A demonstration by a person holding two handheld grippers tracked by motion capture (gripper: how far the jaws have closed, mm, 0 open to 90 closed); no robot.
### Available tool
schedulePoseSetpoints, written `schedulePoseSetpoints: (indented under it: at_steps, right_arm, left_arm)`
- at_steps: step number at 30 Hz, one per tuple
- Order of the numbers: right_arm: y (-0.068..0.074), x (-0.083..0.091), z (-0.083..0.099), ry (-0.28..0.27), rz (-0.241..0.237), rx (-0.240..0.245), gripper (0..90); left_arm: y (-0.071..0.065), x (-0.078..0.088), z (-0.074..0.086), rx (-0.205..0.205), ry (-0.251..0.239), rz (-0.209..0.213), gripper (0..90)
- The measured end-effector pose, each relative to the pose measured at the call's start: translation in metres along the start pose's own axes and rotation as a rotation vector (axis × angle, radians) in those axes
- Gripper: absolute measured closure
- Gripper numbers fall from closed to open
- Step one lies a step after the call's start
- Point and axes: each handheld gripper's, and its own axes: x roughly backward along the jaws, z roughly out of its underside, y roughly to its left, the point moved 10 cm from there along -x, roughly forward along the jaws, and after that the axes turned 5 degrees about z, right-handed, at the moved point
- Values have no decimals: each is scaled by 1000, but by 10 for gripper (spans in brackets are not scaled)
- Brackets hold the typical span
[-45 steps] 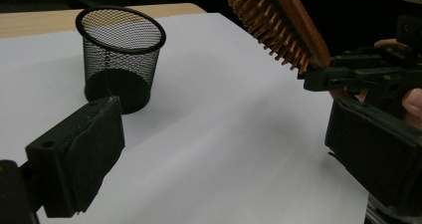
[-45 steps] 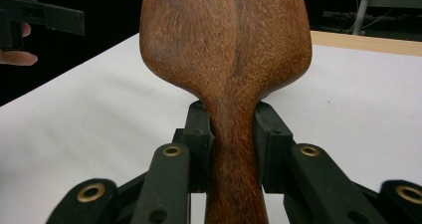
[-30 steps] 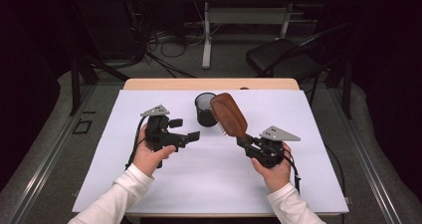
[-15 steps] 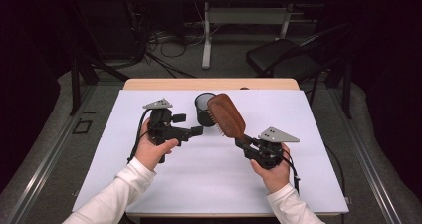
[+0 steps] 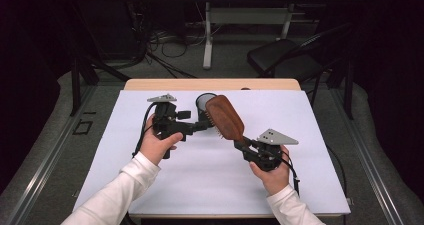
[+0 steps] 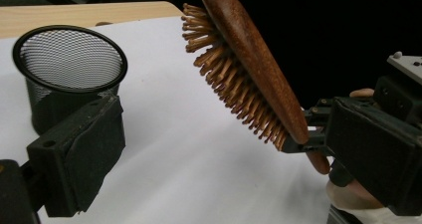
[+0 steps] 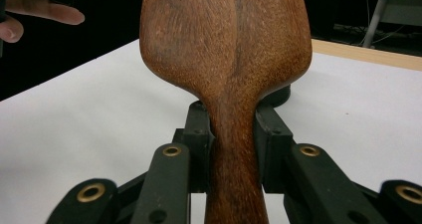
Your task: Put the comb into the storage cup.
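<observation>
Brush [image 5: 225, 117] hangs tilted at the centre of the high view, bristles down-left, its handle clamped in the right gripper [image 5: 243, 144]. Held so far from its heavy head, it could pivot or slip and knock the cup [image 5: 204, 105] just behind it on the tabletop [image 5: 310, 185]. The left gripper [image 5: 202, 127], jaws apparently apart and empty, sits close below the bristles and might snag them.
</observation>
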Motion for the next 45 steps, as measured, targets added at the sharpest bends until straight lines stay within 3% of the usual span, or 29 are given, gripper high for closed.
schedulePoseSetpoints:
  at_steps: [8, 24, 38, 45]
  right_arm:
    - [3, 0, 0, 2, -7, 4, 714]
    - [5, 1, -1, -6, -9, 3, 713]
    - [6, 1, -2, -15, -14, 3, 714]
    - [6, 1, -2, -15, -15, 3, 713]
  left_arm:
    - [-3, -13, -2, 4, 29, 3, 25]
    - [-11, -34, -13, 41, 32, 43, 27]
    - [-12, -41, -19, 76, 54, 71, 28]
    - [-11, -44, -20, 78, 79, 61, 40]
